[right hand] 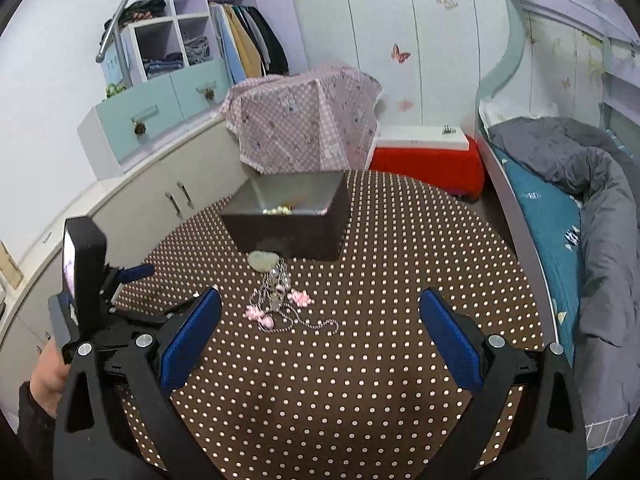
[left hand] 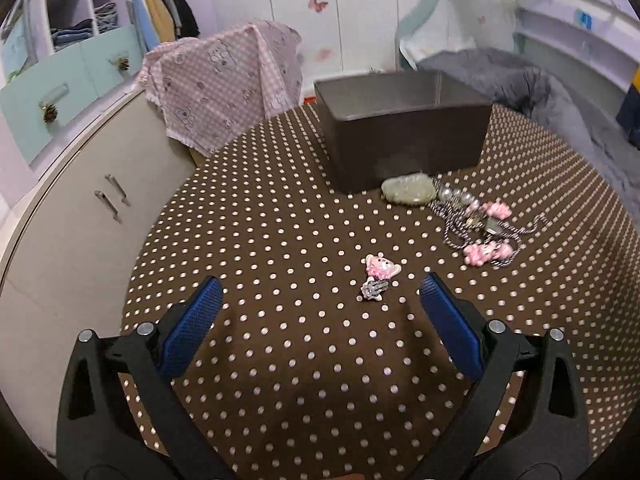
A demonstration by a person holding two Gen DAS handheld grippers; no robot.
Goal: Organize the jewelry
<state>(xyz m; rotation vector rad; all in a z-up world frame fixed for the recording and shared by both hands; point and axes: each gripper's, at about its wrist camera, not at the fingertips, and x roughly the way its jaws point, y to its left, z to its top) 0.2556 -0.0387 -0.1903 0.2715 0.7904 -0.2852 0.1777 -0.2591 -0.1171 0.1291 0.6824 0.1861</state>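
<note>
A dark open box [left hand: 404, 136] stands at the far side of the polka-dot table; in the right wrist view the box [right hand: 292, 232] holds some pearls [right hand: 278, 211]. In front of it lie a pale green stone pendant [left hand: 408, 189], pearl beads and a tangle of chains with pink charms [left hand: 486, 236]. A small pink cartoon hair clip [left hand: 380, 272] lies alone nearer me. My left gripper [left hand: 320, 288] is open, empty, just short of the clip. My right gripper [right hand: 320, 300] is open and empty, with the chain tangle [right hand: 280, 308] ahead between its fingers. The left gripper's body [right hand: 88, 292] shows at left, held by a hand.
The round table [left hand: 280, 360] has a brown white-dotted cloth. A white cabinet [left hand: 80, 220] stands to the left, a chair under pink checked fabric [left hand: 224, 84] behind the table, a red-and-white box [right hand: 424, 156] beyond, and a bed with a grey duvet [right hand: 580, 208] on the right.
</note>
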